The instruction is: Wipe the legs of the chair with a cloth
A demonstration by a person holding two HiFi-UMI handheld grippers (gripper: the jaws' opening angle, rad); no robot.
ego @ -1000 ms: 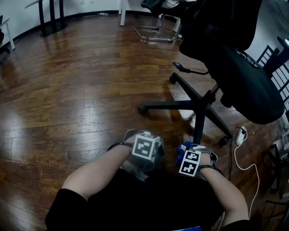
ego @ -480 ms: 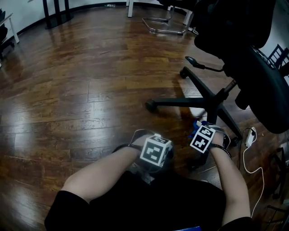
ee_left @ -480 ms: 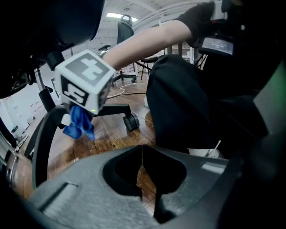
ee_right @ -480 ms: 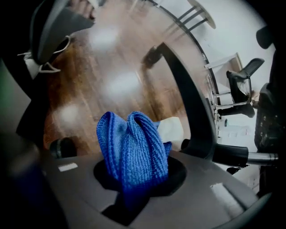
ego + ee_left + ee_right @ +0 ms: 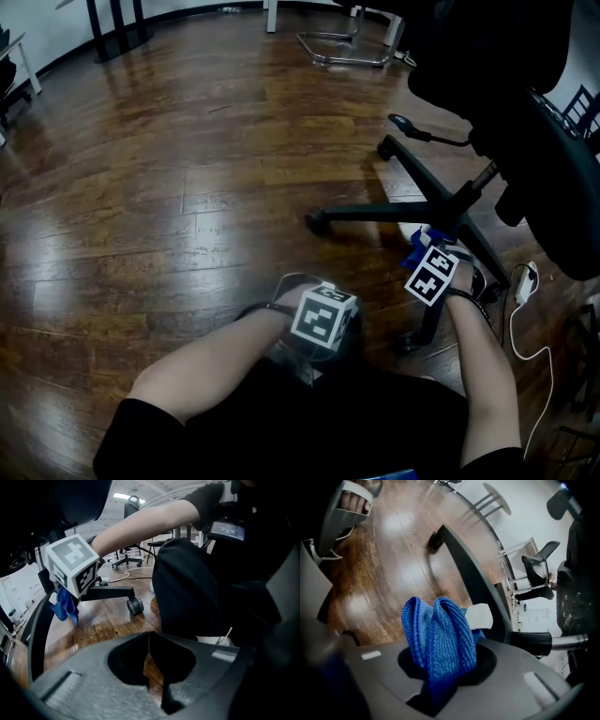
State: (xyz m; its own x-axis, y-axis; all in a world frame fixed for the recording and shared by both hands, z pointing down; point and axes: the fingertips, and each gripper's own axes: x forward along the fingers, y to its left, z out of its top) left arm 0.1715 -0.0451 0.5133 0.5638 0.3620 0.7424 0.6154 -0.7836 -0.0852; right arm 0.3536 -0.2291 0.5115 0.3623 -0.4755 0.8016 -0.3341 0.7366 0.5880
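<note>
A glossy brown plank floor point(image 5: 169, 187) fills the room and runs back to a white wall point(image 5: 47, 42), where a chrome sled frame point(image 5: 349, 52) and black posts point(image 5: 112, 23) stand. A black chair point(image 5: 534, 150) stands at right, its seat overhanging a star base whose legs point(image 5: 375, 214) spread low over the boards; one ends in a castor point(image 5: 316, 222) pointing left.

The person crouches before it, both bare forearms reaching forward and down. The right arm point(image 5: 473, 366) stretches out to the base, just under the hub. The left arm point(image 5: 202, 361) is bent in close to the knees.

The left tool point(image 5: 149, 654) hangs low over the floor, tilted down, its jaws pressed together with nothing between them. The right tool point(image 5: 440, 686), also tilted down, pinches a blue knit cloth point(image 5: 440, 634) that bunches up out of its jaws. The cloth sits against the side of the near leg point(image 5: 473, 583) close to the hub; whether it presses on the leg cannot be told.

Each tool's cube point(image 5: 324, 317) shows black-and-white square markers, not words. A white tag point(image 5: 480, 616) sticks out of the cloth; no print on it can be made out. A white plug and cable point(image 5: 523, 281) lie on the floor right of the base.
</note>
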